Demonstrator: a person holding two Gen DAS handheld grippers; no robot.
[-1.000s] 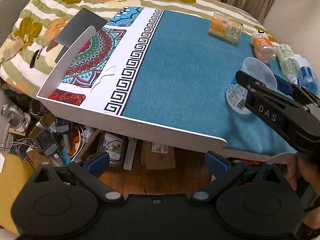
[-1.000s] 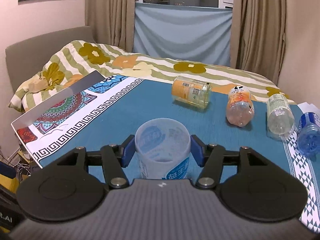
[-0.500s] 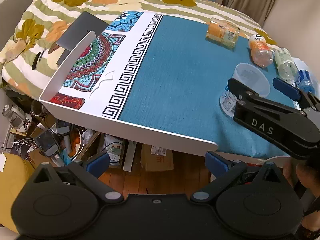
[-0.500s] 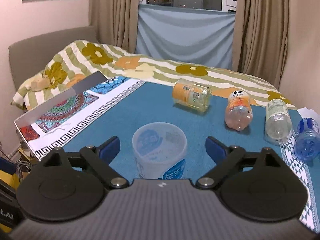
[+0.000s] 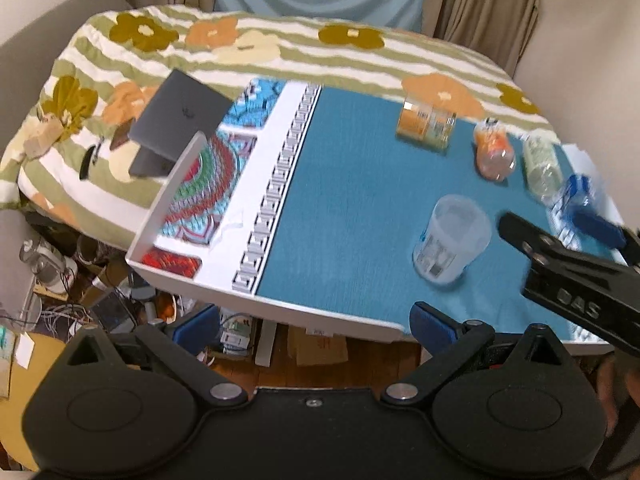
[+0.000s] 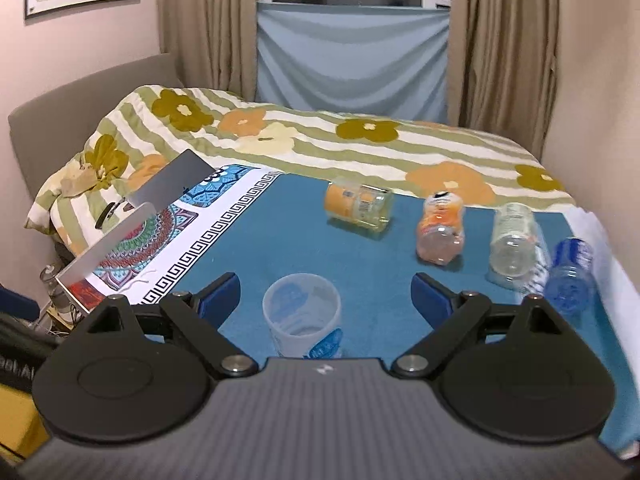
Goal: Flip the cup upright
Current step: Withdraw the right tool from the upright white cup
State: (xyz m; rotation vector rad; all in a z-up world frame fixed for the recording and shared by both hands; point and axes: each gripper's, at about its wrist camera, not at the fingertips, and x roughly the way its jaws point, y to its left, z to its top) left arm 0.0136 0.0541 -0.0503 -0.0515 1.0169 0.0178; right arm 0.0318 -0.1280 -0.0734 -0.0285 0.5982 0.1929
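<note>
A translucent plastic cup (image 6: 303, 320) with a blue label stands upright, mouth up, on the blue cloth of the table (image 6: 280, 232). It also shows in the left wrist view (image 5: 452, 240). My right gripper (image 6: 326, 296) is open, drawn back from the cup, its blue pads wide on either side and not touching it. In the left wrist view the right gripper (image 5: 560, 228) sits just right of the cup. My left gripper (image 5: 314, 326) is open and empty, held off the table's near edge.
Several empty bottles lie on their sides at the back right: an orange-labelled jar (image 6: 358, 206), an orange bottle (image 6: 440, 228), a clear one (image 6: 514, 246), a blue one (image 6: 570, 276). A laptop (image 5: 178, 124) rests on the flowered bedding (image 5: 280, 44). Clutter lies under the table.
My right gripper opened, let go of the cup and pulled back and up. The cup stays upright on the cloth. The left gripper lifted and drew back a little.
</note>
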